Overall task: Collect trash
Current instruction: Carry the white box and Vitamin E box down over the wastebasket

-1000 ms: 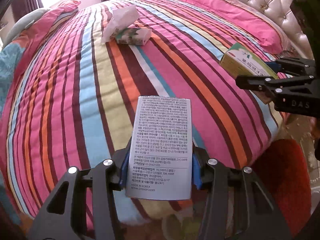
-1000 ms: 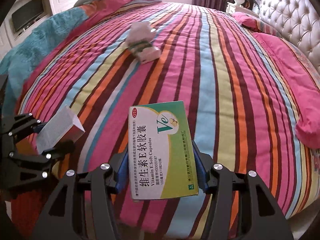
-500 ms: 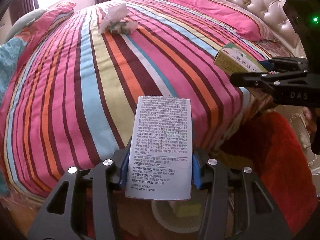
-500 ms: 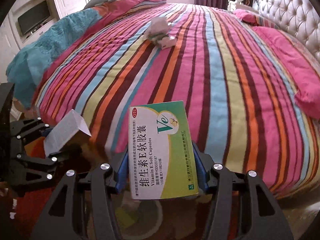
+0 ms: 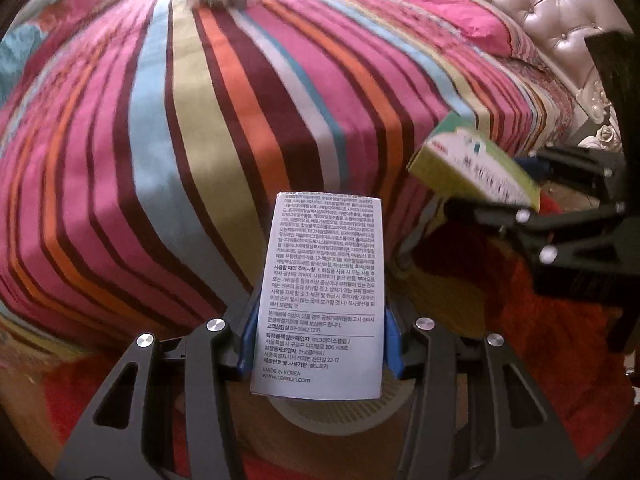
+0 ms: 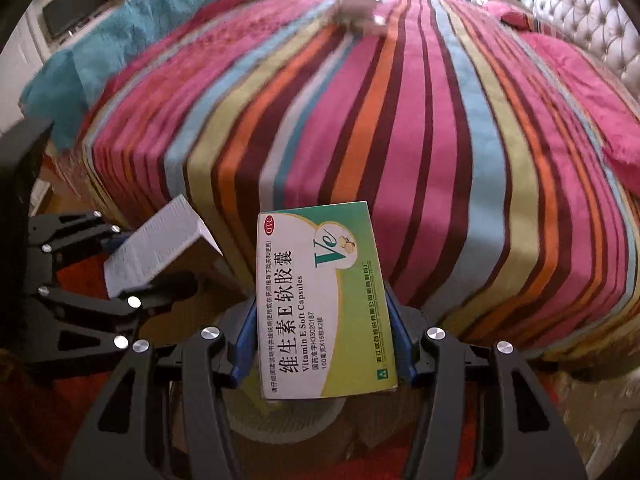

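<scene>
The bed [image 5: 224, 128] with its striped cover fills the space ahead of and above both claws, and a red rug [image 5: 560, 380] spreads on the floor beneath them. Directly under the left claw [image 5: 318, 354] sits a pale ribbed wastebasket [image 5: 340, 412], its rim showing just below the held box; the same basket [image 6: 280, 420] appears under the right claw [image 6: 320, 354]. Far ahead on the bed lies a blurred tissue pack [image 6: 360, 4], well apart from both claws and not yet collected.

The risk, as I judge it: both claws hang close together over one narrow basket mouth, and a box let go while off-centre could strike the rim and land on the rug. The two boxes or the claws might also knock each other if both lower at once. The bed's edge lies just ahead of them, so a forward drift could catch the cover.

The left claw is clenched narrowly on a white printed box [image 5: 320, 300], its blue pads pressing both long sides, the box standing up between the fingers. The right claw is likewise clamped on a green vitamin box [image 6: 324, 300], held upright the same way, to the right of its partner.
</scene>
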The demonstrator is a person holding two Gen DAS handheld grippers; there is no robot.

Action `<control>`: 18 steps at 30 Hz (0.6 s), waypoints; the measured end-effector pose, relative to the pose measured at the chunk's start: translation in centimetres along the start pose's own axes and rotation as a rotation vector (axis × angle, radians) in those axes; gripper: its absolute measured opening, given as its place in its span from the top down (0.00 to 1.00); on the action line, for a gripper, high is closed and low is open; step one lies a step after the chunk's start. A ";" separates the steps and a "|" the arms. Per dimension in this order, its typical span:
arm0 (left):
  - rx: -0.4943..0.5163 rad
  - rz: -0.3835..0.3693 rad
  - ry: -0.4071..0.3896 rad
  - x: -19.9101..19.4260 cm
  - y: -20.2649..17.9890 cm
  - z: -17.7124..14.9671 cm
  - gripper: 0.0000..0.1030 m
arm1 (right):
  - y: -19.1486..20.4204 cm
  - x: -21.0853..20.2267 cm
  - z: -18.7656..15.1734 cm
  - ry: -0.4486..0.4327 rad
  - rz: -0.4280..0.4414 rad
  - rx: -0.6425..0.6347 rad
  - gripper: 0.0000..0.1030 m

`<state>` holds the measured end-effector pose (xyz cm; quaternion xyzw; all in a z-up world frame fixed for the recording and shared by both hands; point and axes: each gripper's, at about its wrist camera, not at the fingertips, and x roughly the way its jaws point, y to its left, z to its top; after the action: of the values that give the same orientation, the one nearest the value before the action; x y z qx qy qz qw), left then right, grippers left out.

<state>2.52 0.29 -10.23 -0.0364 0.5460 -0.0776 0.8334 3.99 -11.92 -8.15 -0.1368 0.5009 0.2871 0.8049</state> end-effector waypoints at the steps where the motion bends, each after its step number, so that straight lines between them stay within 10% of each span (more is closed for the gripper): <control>1: 0.000 0.000 0.019 0.5 -0.1 -0.4 0.53 | 0.2 0.5 -0.6 0.016 0.008 0.009 0.49; 18: 0.007 0.035 0.304 6.9 -0.6 -2.8 0.53 | -0.5 7.7 -3.4 0.340 0.049 0.104 0.49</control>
<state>2.56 -1.37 -17.53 -0.0121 0.6660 -0.0696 0.7426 4.38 -11.50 -16.58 -0.1294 0.6470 0.2532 0.7075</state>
